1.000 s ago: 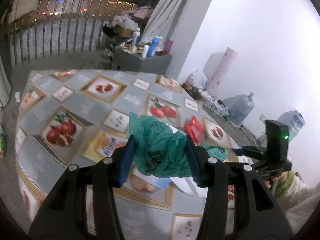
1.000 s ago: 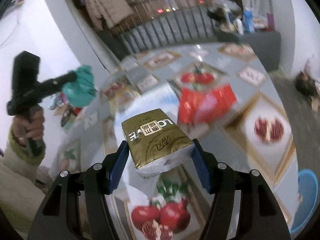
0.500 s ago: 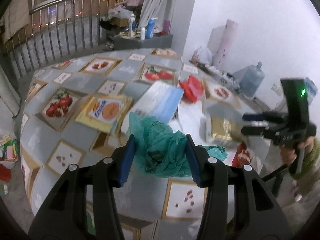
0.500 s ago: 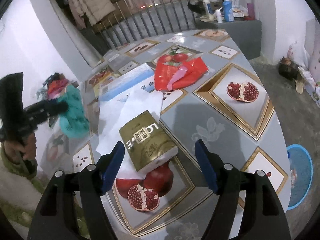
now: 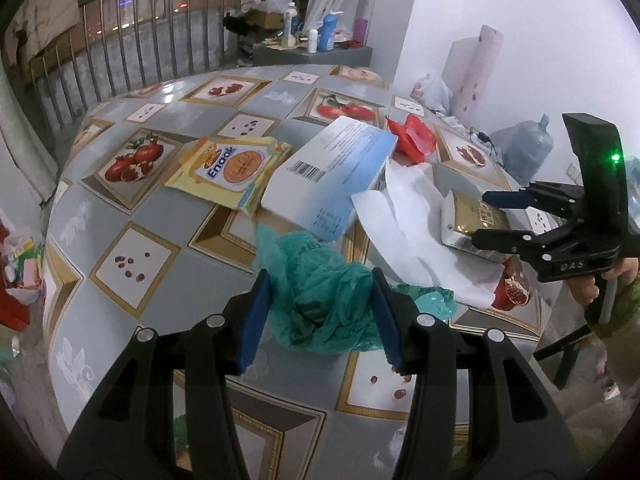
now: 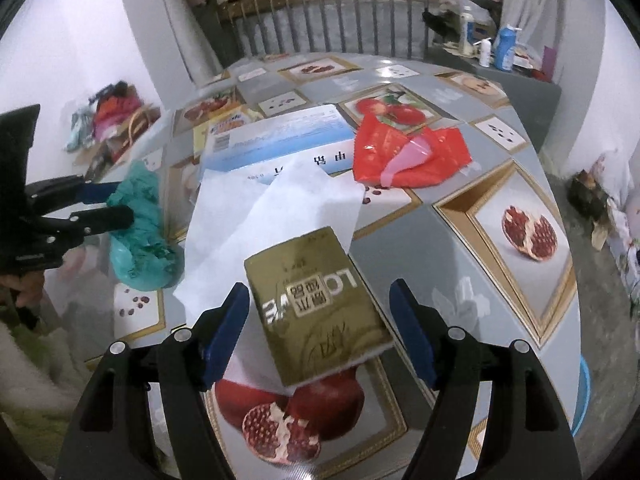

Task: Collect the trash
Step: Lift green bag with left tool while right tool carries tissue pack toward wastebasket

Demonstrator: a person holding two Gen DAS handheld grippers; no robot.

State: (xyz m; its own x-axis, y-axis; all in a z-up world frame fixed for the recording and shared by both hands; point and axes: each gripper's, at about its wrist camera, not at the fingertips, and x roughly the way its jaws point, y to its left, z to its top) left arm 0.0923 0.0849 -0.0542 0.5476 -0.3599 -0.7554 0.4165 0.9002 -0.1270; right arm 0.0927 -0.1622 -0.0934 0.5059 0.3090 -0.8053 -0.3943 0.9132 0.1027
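Note:
My left gripper (image 5: 318,316) is shut on a crumpled green plastic bag (image 5: 320,300), low over the table's near edge; the bag also shows in the right wrist view (image 6: 140,236). My right gripper (image 6: 320,328) is open, its jaws on either side of a gold tissue pack (image 6: 316,304) that lies on the table, apart from both pads. The pack also shows in the left wrist view (image 5: 472,220). A white paper sheet (image 6: 264,216), a blue-white box (image 5: 332,172), a red plastic bag (image 6: 408,152) and a yellow snack packet (image 5: 232,168) lie on the table.
The round table (image 5: 120,220) has a grey fruit-print cloth. A railing (image 5: 140,60) and a cabinet with bottles (image 5: 316,40) stand behind. A blue bin (image 6: 580,400) sits on the floor at the right. Clutter lies on the floor at the left (image 6: 108,120).
My right gripper set the gold tissue pack down on the table and opened. My left gripper came down toward the table with the green bag still held.

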